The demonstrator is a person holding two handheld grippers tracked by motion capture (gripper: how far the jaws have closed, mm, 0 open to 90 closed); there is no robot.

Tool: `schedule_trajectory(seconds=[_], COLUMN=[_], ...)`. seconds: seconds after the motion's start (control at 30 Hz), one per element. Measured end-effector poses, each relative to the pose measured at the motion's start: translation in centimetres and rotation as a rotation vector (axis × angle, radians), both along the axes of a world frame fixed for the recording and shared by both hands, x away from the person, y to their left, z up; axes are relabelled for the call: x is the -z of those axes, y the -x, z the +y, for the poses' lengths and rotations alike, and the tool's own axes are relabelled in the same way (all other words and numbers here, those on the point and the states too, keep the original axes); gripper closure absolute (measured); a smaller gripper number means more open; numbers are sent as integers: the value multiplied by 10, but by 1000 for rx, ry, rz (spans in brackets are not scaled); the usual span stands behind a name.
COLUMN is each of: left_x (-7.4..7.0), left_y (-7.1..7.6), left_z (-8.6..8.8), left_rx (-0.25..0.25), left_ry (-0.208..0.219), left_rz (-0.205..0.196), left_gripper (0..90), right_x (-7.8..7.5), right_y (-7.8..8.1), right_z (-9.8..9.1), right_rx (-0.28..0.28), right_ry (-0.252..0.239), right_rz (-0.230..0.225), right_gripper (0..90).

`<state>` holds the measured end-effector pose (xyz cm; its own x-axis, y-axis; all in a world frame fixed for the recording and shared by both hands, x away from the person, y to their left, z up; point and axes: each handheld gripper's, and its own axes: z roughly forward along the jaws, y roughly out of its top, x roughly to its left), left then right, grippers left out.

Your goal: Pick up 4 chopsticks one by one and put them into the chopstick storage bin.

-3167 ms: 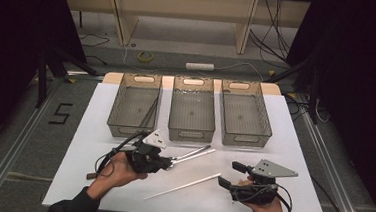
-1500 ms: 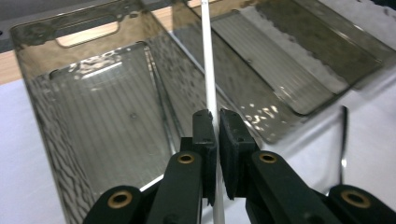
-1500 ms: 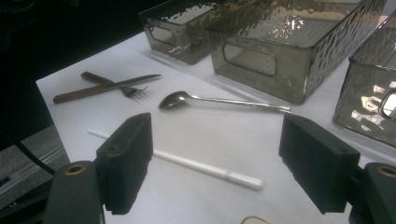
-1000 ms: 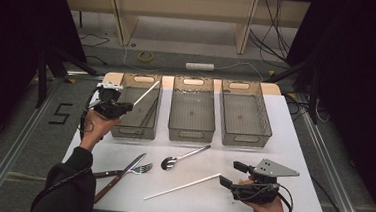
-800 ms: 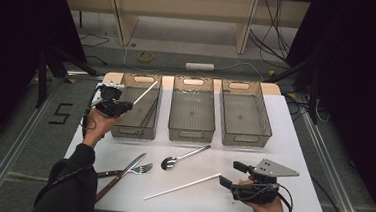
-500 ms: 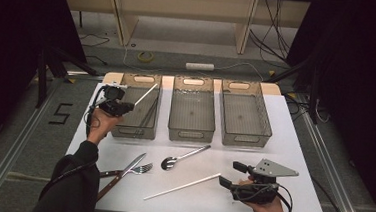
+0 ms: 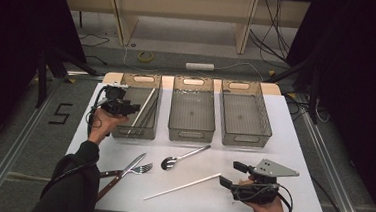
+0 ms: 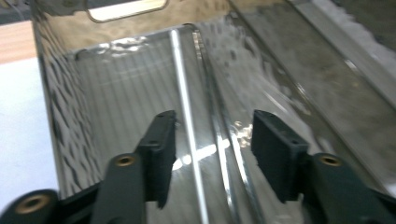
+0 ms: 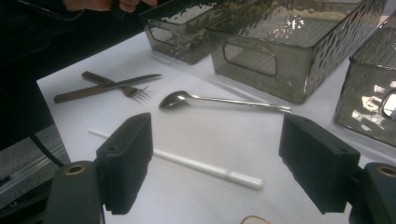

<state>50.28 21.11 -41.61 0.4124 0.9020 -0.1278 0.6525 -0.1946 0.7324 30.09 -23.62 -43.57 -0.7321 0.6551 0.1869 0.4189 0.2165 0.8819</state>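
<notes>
My left gripper (image 7: 134,108) hovers over the left clear bin (image 7: 124,131). Its jaws have just been opening, and no pad touches anything. A white chopstick (image 7: 143,110) lies lengthwise in that bin. In the left gripper view the chopstick (image 8: 184,107) runs along the bin floor under the gap of the open left gripper (image 8: 212,121). My right gripper (image 7: 229,174) rests open at the table's front right. A second white chopstick (image 7: 183,187) lies on the table just left of it, ahead of the right gripper (image 9: 215,123) as that chopstick (image 9: 187,162) in its own view.
A spoon (image 7: 185,156) lies mid-table, with a knife (image 7: 121,174) crossing a fork (image 7: 139,169) at the front left. The middle bin (image 7: 190,133) and right bin (image 7: 246,137) stand in a row at the back. White table (image 7: 293,143) edges lie close to both hands.
The left gripper's jaws have opened and the white chopstick, held tilted over the left bin before, now lies down in the bin. The right hand has not moved.
</notes>
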Motion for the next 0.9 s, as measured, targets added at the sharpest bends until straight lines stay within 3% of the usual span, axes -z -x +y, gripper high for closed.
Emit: schedule_trajectory(seconds=[0.2,0.27,0.4,0.6,0.9], left_x=[-8,-9,-13,-7,-10], left_y=[21,30,45,64,84], left_z=[-6,-8,-16,-27,-35], left_rx=[31,37,77,151,202], left_ry=[33,79,47,37,25], left_rz=[-8,-24,-28,18,1], left_gripper=[352,323,298,267,259], right_x=[0,0,0,0,-1], right_y=[0,0,0,0,1], right_z=[0,0,1,1,1], right_rx=[1,1,-1,2,-3], right_ry=[1,1,4,5,5], right_rz=[1,2,-4,-4,-10], right_gripper=[270,270,270,270,270])
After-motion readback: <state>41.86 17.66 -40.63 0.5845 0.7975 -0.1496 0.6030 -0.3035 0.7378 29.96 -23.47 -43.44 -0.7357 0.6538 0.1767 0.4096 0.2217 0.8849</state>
